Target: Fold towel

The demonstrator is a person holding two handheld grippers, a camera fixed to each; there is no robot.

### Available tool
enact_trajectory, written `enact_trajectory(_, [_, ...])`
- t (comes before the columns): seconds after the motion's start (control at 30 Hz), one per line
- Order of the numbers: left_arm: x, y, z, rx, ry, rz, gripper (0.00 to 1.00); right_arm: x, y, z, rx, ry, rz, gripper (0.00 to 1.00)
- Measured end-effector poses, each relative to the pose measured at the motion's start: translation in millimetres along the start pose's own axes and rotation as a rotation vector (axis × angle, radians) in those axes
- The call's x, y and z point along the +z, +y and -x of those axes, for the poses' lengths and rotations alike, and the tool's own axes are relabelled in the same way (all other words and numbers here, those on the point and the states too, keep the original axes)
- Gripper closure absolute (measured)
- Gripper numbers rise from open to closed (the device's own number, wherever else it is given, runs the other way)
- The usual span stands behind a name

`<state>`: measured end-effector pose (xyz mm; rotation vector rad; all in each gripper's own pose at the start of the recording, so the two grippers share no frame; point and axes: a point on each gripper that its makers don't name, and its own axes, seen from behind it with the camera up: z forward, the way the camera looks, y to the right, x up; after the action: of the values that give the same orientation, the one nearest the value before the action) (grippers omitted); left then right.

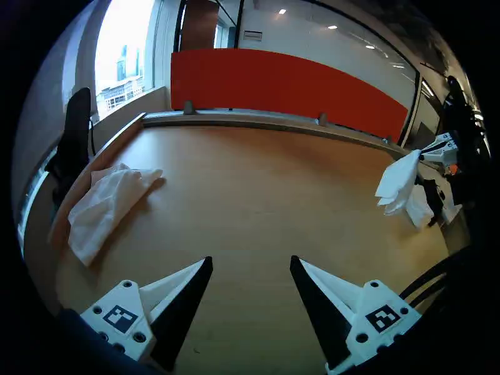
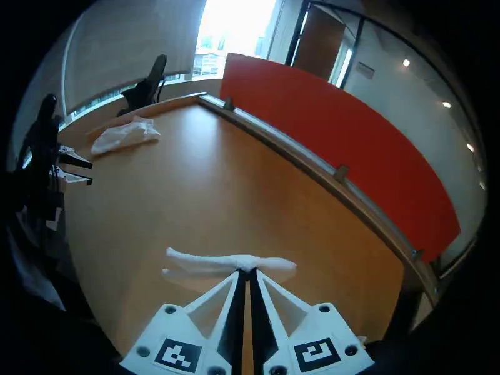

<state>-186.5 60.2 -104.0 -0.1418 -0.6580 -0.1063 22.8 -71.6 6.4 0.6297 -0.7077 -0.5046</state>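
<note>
The right gripper (image 2: 247, 274) is pinched tight on a white towel (image 2: 212, 259), which hangs from it just above the wooden tabletop (image 2: 206, 187) near its right edge. The left gripper (image 1: 250, 259) hovers with its fingers spread, holding nothing. A crumpled towel (image 1: 106, 209) lies along the tabletop's window-side edge.

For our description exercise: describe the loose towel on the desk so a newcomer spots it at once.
Start at the wooden desk with the red screen behind it. Go to its window-side corner: the towel lies crumpled there, untouched, unlike the other towel, pinched in the right hand-held gripper.
</note>
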Motion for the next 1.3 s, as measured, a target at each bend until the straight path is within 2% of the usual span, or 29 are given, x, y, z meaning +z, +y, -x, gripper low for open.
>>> enact_trajectory(0.67, [1.0,2.3,1.4,-0.003,-0.01,-0.016,0.08,-20.4,111.4,42.5,0.039,-0.091,0.104,0.95])
enact_trajectory(0.93, [5.1,7.2,2.4,0.004,-0.021,-0.017,0.08,-28.5,153.6,57.7,0.059,-0.122,0.149,0.95])
enact_trajectory(1.3, [12.1,11.3,-3.1,0.011,-0.027,-0.017,0.08,-39.2,198.8,75.8,0.09,-0.156,0.205,0.95])
